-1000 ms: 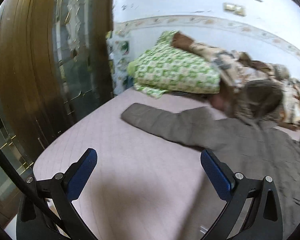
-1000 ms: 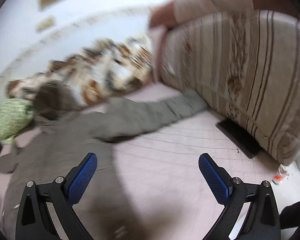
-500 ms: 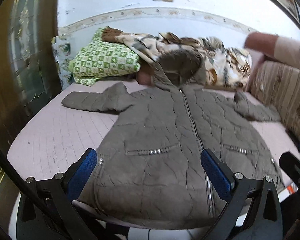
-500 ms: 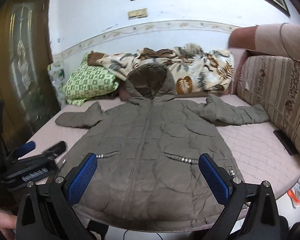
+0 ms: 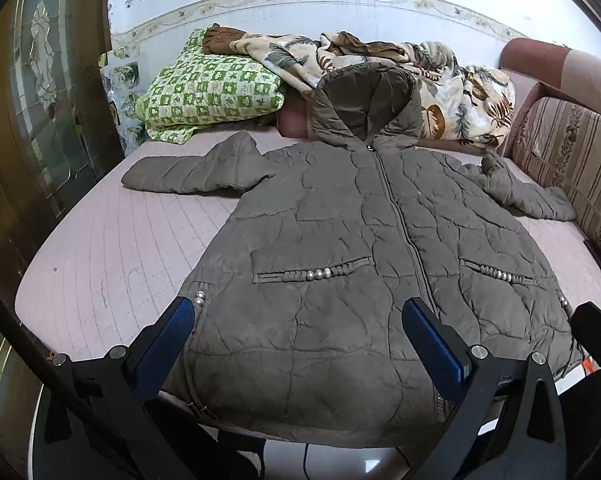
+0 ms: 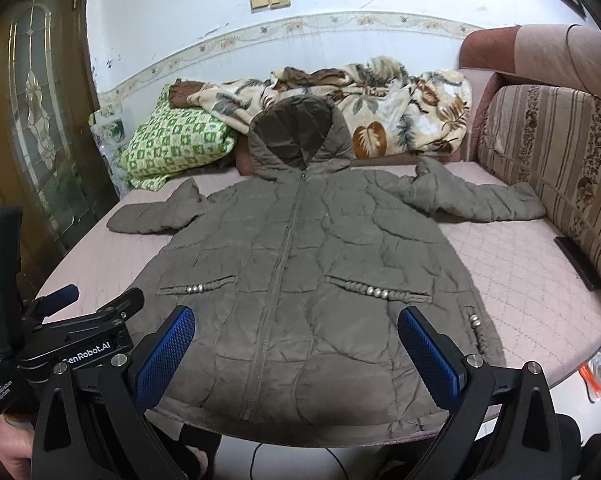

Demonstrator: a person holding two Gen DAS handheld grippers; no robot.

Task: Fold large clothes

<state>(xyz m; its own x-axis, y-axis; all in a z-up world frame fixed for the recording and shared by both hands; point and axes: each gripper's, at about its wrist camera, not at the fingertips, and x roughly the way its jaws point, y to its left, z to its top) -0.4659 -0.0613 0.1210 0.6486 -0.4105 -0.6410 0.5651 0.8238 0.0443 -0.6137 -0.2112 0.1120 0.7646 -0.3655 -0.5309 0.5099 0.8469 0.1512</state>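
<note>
A grey-brown quilted hooded jacket (image 5: pixel 352 248) lies spread flat, front up and zipped, on a pink bed (image 5: pixel 112 264). It also shows in the right wrist view (image 6: pixel 300 264), sleeves out to both sides, hood toward the wall. Its hem hangs over the near bed edge. My left gripper (image 5: pixel 300 344) is open and empty, above the hem's left half. My right gripper (image 6: pixel 296 348) is open and empty, above the hem's middle. The left gripper also shows at the left of the right wrist view (image 6: pixel 88 308).
A green checked pillow (image 5: pixel 208 92) and a leaf-print blanket (image 5: pixel 440 76) lie at the head of the bed. A striped sofa back (image 6: pixel 560 168) runs along the right. A wooden glass door (image 5: pixel 32 120) stands left. A dark flat object (image 6: pixel 576 260) lies by the sofa.
Both views swung from the outstretched sleeves to face the whole jacket from the foot of the bed. In the last half second they moved slightly closer. Both grippers stayed open.
</note>
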